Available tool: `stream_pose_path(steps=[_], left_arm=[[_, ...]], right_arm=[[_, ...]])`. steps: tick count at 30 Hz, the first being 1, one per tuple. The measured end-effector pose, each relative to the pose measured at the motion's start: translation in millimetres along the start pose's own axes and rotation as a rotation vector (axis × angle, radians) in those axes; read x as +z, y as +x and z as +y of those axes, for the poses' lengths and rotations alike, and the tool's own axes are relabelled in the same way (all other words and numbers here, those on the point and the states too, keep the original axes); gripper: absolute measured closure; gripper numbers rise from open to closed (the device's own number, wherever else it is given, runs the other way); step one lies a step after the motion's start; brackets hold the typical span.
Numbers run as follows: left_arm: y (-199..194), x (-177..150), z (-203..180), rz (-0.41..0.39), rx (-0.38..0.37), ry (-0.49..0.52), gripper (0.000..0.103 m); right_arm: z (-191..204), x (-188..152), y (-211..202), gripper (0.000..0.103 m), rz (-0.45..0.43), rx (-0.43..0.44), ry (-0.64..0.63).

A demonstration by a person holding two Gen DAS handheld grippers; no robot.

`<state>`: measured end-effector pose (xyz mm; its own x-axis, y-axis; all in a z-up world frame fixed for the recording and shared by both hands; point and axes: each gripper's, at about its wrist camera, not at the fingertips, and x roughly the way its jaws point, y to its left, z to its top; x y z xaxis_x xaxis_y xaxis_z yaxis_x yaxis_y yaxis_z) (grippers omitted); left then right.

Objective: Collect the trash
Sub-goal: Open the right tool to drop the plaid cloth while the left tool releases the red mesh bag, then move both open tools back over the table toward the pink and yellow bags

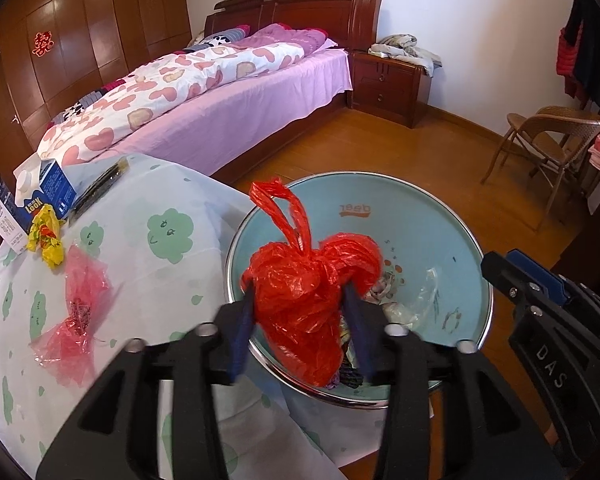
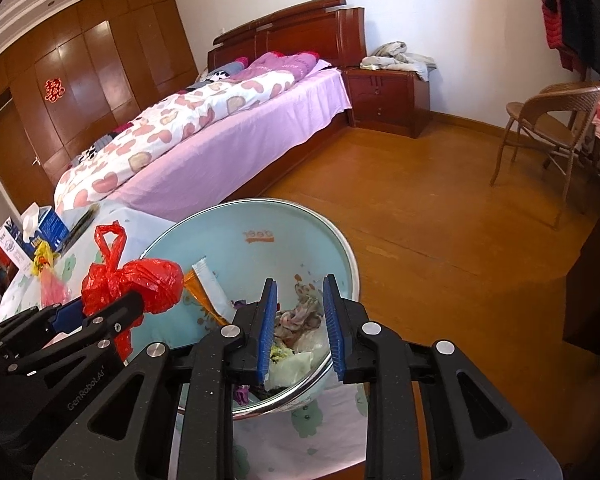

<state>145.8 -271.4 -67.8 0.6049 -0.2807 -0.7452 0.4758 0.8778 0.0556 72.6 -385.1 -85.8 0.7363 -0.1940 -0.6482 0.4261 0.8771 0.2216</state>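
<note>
1. Left wrist view: a bedroom with a pink-sheeted bed [image 1: 240, 120] and a wooden floor. Up close is a table under a pale cloth [image 1: 140, 272] printed with green clouds.
2. On the cloth lie a pink crumpled wrapper [image 1: 76, 300], a yellow wrapper [image 1: 48, 236] and a blue carton [image 1: 48, 192].
3. A pale blue basin [image 1: 340, 232] sits at the table's edge, with scraps of trash at its bottom.
4. The left gripper [image 1: 300, 286] pinches a red plastic bag [image 1: 312, 292] above the basin. Its blue pads lie against the bag's two sides, and the bag's loop handles stand up.
5. The right gripper [image 1: 500, 260] shows at the right, its tip near the basin's rim.
6. Right wrist view: the same wooden floor [image 2: 420, 220], with a wicker chair [image 2: 552, 128] by the far wall.
7. The basin [image 2: 260, 256] lies just ahead, holding a white-and-orange sachet [image 2: 210, 284], paper and cloth scraps.
8. The right gripper [image 2: 300, 280] has its jaws drawn close over the basin's near rim. Only a narrow gap is left, and nothing is visibly pinched.
9. At the left, the left gripper [image 2: 112, 306] holds the red plastic bag [image 2: 140, 280] over the basin's left rim.
</note>
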Motion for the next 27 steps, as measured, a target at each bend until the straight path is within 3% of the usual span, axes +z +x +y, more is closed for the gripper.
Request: stream_pose_path(steps=[4,7,13,21,27], left_arm=[[-6,0,5,-0.018,0.006,-0.018,0.034],[-12,0,11,-0.022,0.008,-0.04,0.025],[-30,-4,22,-0.049,0.035,-0.05,0.012],[-58,-19,47,-0.089,0.089,-0.067,0.007],[-66,-29,67,-0.072,0.119,-0.107,0.007]], right_arm=[[-3,0,-6,0.073,-0.016,-0.01,0.019],[-3,0,-10,0.06,-0.035,-0.021,0.036],[-3,2,-16,0.059,-0.044,-0.026,0.042],[9,4,-26,0.055,-0.056,-0.014,0.012],[30,-1,-32,0.051,-0.059,-0.002,-0.032]])
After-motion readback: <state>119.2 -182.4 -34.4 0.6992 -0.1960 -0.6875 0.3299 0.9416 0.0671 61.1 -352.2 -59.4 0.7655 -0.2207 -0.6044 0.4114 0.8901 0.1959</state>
